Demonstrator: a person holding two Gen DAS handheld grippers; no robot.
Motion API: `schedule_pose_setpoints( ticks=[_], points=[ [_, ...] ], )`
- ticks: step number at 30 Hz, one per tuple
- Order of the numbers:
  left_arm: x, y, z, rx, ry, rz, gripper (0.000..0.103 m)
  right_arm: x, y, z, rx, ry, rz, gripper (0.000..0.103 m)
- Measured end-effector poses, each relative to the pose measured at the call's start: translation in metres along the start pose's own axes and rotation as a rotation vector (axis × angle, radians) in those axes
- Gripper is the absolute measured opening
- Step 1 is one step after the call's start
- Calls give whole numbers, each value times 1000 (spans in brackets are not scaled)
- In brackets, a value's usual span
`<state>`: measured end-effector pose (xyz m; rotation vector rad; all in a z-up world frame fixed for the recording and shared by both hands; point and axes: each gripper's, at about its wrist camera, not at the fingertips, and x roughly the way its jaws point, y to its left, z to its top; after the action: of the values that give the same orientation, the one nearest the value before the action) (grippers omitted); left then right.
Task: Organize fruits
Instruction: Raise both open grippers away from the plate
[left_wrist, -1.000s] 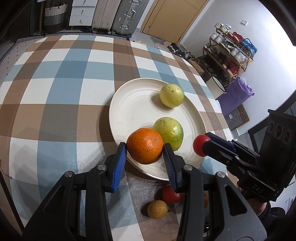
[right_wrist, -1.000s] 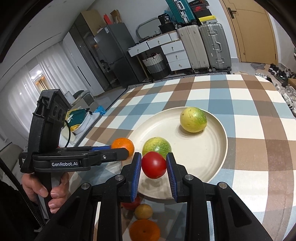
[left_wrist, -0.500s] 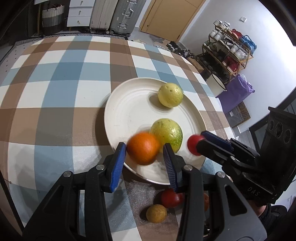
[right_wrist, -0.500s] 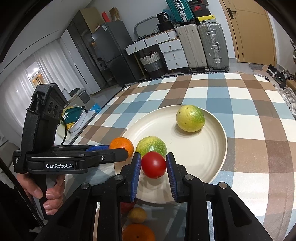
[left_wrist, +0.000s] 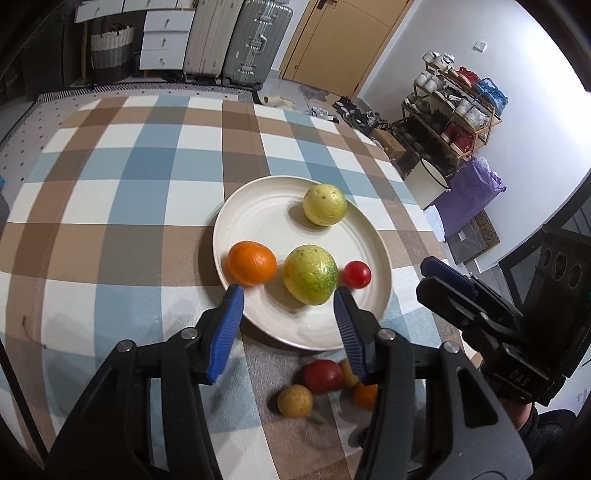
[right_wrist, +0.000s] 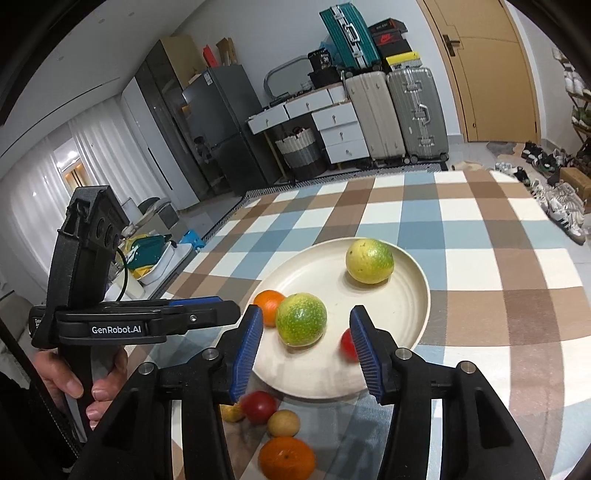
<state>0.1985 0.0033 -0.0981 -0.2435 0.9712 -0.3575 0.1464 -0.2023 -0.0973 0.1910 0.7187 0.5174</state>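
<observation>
A cream plate (left_wrist: 266, 221) (right_wrist: 402, 295) holds a yellow fruit (left_wrist: 325, 204) (right_wrist: 369, 260) and a green-yellow fruit (left_wrist: 310, 274) (right_wrist: 301, 324). An orange (left_wrist: 252, 263) (right_wrist: 269, 306) lies at its near left rim. A small red tomato (left_wrist: 356, 274) (right_wrist: 347, 345) rests to the right, partly behind a blue pad in the right wrist view. My left gripper (left_wrist: 287, 295) (right_wrist: 221, 308) hangs above the plate's near edge, jaws opening, gripping nothing. My right gripper (right_wrist: 306, 314) (left_wrist: 428, 278) is beside it, jaws also opening, free of the tomato.
On the checked tablecloth (left_wrist: 140, 192) in front of the plate lie a red tomato (left_wrist: 323, 376) (right_wrist: 258, 406), a small tan fruit (left_wrist: 294, 400) (right_wrist: 282, 422) and an orange (left_wrist: 364, 396) (right_wrist: 286, 458). A hand (right_wrist: 74, 384) holds the left gripper's handle.
Both grippers opened and drew back upward. The orange left the left pads and the tomato left the right pads; both now lie on the plate.
</observation>
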Motion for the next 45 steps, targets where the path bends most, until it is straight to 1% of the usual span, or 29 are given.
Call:
schedule_pose_setpoints(
  ticks=[1,3,4,6,7,10,12,14,16,18,20,24,30,34,40,41,44,45],
  points=[
    [-6,-2,-2,3,-9,5,52,-4,2,0,-2,-7,-2,51],
    [-17,-7,-7,10,-24,16,62,-12,6,-1,-6,-19,-2,52],
    [-22,-9,-9,12,-28,23,65,-15,8,-2,-9,-24,-2,53],
    [-32,-12,-14,15,-44,27,68,-23,12,-3,-16,-40,-9,59],
    [-38,-13,-16,16,-52,29,68,-28,15,-4,-18,-51,-12,60],
    [-54,-17,-25,15,-73,38,74,-39,21,-5,-25,-75,-37,63],
    [-62,-19,-30,16,-86,43,79,-46,24,-7,-28,-88,-42,68],
    [-70,-22,-35,22,-96,61,80,-53,28,-9,-35,-100,-45,69],
    [-75,-23,-39,26,-105,72,80,-59,30,-10,-36,-109,-52,72],
    [-80,-25,-43,25,-112,77,81,-66,34,-12,-44,-125,-64,81],
    [-84,-25,-47,26,-118,88,82,-73,38,-15,-56,-138,-80,86],
    [-92,-25,-55,29,-128,96,83,-81,43,-20,-67,-146,-100,92],
    [-97,-24,-65,32,-141,109,86,-87,43,-30,-61,-141,-120,97],
    [-97,-21,-71,28,-152,127,88,-88,42,-36,-60,-130,-125,97],
    [-87,-16,-80,39,-162,139,89,-91,46,-46,-81,-119,-100,97],
    [-85,-15,-83,40,-158,147,91,-90,46,-47,-83,-117,-98,97],
    [-83,-13,-88,32,-163,164,100,-88,47,-51,-86,-106,-94,97],
    [-82,-12,-89,31,-167,164,101,-87,47,-53,-86,-103,-92,97]
  ],
)
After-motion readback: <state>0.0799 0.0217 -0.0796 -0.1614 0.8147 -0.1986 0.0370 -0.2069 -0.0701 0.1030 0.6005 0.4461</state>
